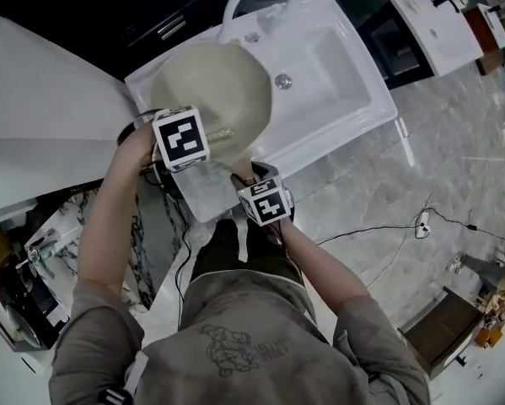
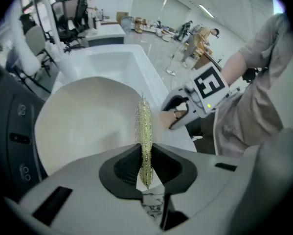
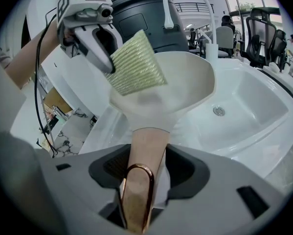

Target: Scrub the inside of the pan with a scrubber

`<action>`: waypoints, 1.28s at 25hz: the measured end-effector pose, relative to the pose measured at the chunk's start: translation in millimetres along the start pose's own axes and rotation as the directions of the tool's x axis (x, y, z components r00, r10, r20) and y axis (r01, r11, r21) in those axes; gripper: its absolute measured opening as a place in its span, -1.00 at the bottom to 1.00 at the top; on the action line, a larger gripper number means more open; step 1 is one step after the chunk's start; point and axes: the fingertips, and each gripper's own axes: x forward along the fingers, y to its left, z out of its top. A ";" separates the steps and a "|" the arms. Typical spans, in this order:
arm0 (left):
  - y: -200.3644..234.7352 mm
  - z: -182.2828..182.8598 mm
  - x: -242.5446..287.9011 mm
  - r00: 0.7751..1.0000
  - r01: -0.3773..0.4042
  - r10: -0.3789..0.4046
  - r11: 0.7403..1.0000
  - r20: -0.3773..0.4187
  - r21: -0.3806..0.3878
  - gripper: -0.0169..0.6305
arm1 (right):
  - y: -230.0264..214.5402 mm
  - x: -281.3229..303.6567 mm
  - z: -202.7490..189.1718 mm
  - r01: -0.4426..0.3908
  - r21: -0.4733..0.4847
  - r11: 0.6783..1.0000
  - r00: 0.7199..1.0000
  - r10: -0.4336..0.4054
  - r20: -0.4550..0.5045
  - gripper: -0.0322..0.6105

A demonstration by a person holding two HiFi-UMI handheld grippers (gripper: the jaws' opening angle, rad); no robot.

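Sink (image 1: 345,66) under the tilted pan (image 3: 185,82), stiff and likely slick: your right claw (image 3: 145,163) clamps its handle (image 3: 147,136), so keep hold there, while your left claw (image 2: 145,155) pinches the soft, light scrubber (image 2: 144,124) near the inner wall.

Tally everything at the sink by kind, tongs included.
Pan: 1
Scrubber: 1
Tongs: 2 (left tongs, right tongs)
Sink: 1
Faucet: 1
Total: 6
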 end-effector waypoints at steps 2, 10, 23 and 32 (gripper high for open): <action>32.0 9.2 -17.5 0.987 -0.134 0.139 0.989 0.076 -0.067 -0.74 | 0.4 -0.2 0.0 0.000 -0.001 1.000 1.000 0.000 0.001 -0.19; 128.6 16.1 -41.5 0.806 -0.577 0.588 0.807 0.069 -0.125 -0.74 | 1.6 -0.4 -0.1 0.000 0.000 1.000 1.000 0.000 0.000 -0.19; 183.5 39.8 -27.4 0.503 -0.861 0.857 0.508 0.115 -0.027 -0.74 | 2.3 -2.5 0.2 -0.003 0.012 1.000 1.000 0.003 0.000 -0.19; 177.3 48.9 19.8 0.493 -0.870 0.864 0.484 0.107 0.099 -0.74 | 1.8 -2.7 -0.2 -0.006 0.019 1.000 1.000 0.006 -0.002 -0.19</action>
